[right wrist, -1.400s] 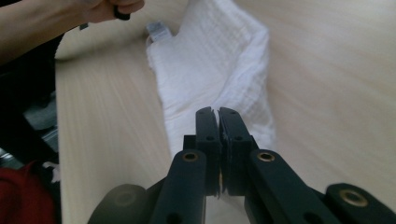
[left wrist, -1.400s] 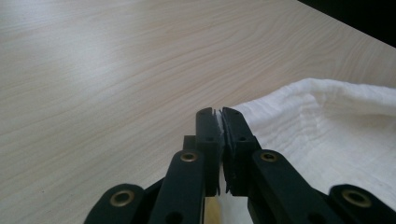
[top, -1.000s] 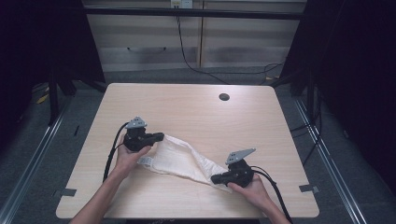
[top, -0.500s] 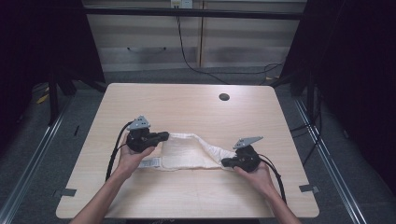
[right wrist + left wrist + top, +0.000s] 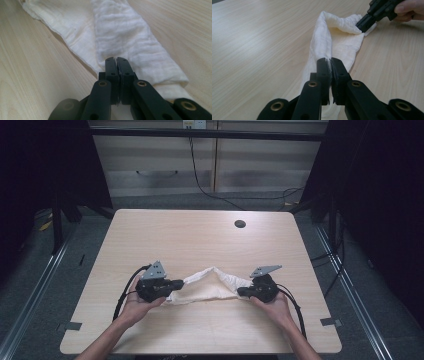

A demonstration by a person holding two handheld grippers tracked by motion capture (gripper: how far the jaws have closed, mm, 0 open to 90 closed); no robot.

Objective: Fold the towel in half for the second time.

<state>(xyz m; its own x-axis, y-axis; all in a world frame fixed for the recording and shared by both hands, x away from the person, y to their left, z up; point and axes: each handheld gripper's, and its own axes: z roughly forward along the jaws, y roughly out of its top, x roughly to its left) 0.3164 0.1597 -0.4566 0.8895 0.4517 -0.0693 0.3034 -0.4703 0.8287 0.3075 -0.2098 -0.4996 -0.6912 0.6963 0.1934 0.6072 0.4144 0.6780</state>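
Folding work is under way on a white cloth [image 5: 210, 287] lying on the near half of the tabletop [image 5: 200, 235], between the two hands. Each end of it is caught: the left gripper [image 5: 175, 284] has its jaws pressed together on a thin bunch of fabric, seen close in the left gripper view [image 5: 329, 65], and the right gripper [image 5: 241, 291] pinches the other end the same way [image 5: 116, 62]. Between them the cloth humps up into a loose ridge while its lower layer lies flat on the wood, so I judge the step in hand to be bringing one edge over toward the other, with the fold only half formed.

The next move probably calls for carrying both pinched ends together in step, keeping the fabric lightly taut so the ridge lays down flat without twisting, then setting the edges in line before letting go. Uneven pulling could drag the bottom layer along.

Pale wood grain covers the tabletop, which has a round cable hole [image 5: 240, 224] near its far edge. Beyond stands a grey cabinet [image 5: 210, 165] with a dark cable [image 5: 200, 175] hanging down its front, dark curtains to either side, and grey floor [image 5: 360, 285] all round.
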